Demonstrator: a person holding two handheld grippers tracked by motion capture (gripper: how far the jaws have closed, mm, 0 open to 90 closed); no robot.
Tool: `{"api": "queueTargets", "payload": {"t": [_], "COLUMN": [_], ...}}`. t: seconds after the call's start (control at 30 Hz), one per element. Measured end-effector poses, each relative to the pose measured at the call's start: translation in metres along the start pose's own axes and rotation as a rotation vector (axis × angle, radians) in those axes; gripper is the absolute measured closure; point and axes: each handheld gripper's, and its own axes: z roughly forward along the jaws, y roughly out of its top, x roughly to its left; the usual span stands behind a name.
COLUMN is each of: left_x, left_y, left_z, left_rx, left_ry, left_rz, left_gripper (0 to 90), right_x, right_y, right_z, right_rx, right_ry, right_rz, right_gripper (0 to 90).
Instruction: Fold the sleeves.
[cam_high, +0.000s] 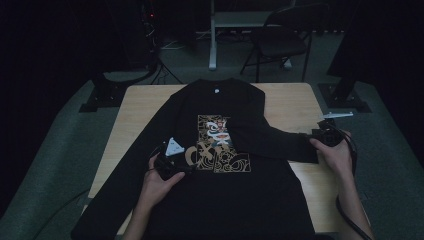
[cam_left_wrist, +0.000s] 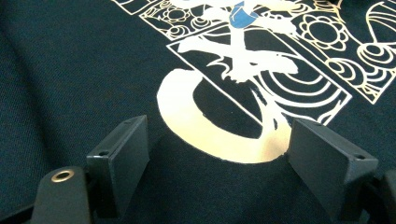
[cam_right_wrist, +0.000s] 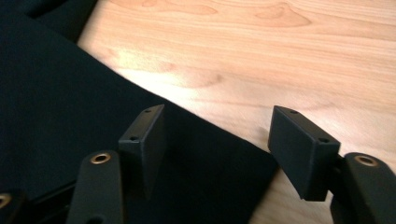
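Note:
A black long-sleeved shirt (cam_high: 225, 200) lies flat on the wooden table (cam_high: 145, 105), chest up, with a gold and white print (cam_high: 217, 147) in its middle. My left gripper (cam_high: 189, 170) rests on the cloth at the print's left edge. Its jaws stand wide apart over the gold curl (cam_left_wrist: 205, 135), so the left gripper (cam_left_wrist: 219, 135) is open. One sleeve (cam_high: 280, 142) lies folded out to the right. My right gripper (cam_high: 314, 137) is at its cuff. The cuff's corner (cam_right_wrist: 224, 168) lies between the spread jaws of the right gripper (cam_right_wrist: 219, 114), which is open, and the pads do not press on it.
Bare wood (cam_right_wrist: 280, 56) lies beyond the cuff. A folding chair (cam_high: 280, 40) and a desk leg (cam_high: 213, 45) stand behind the table. Black stand bases (cam_high: 100, 95) (cam_high: 345, 97) sit by both far corners. The shirt's hem hangs over the near edge.

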Motion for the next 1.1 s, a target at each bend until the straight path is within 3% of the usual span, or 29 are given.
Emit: {"api": "queueTargets", "payload": {"t": [0.1, 0.53, 0.9, 1.1], "left_x": [0.0, 0.0, -0.001, -0.005], "left_y": [0.0, 0.0, 0.0, -0.001], "left_z": [0.0, 0.0, 0.0, -0.001], "left_rx": [-0.001, -0.001, -0.004, -0.014], "left_ry": [-0.001, 0.0, 0.005, 0.032], "left_rz": [-0.002, -0.001, 0.006, 0.041], "left_gripper": [21.8, 21.8, 21.8, 21.9], "right_x": [-0.003, 0.0, 0.005, 0.012], "right_y": [-0.004, -0.006, -0.01, -0.01], "right_z": [-0.005, -0.011, -0.013, -0.015], "right_rx": [0.0, 0.05, 0.03, 0.015], "right_ry": [-0.012, -0.063, -0.032, -0.033], "right_rz": [-0.009, -0.055, -0.039, -0.057], "right_gripper": [47.4, 55.8, 83.2, 85.1]}}
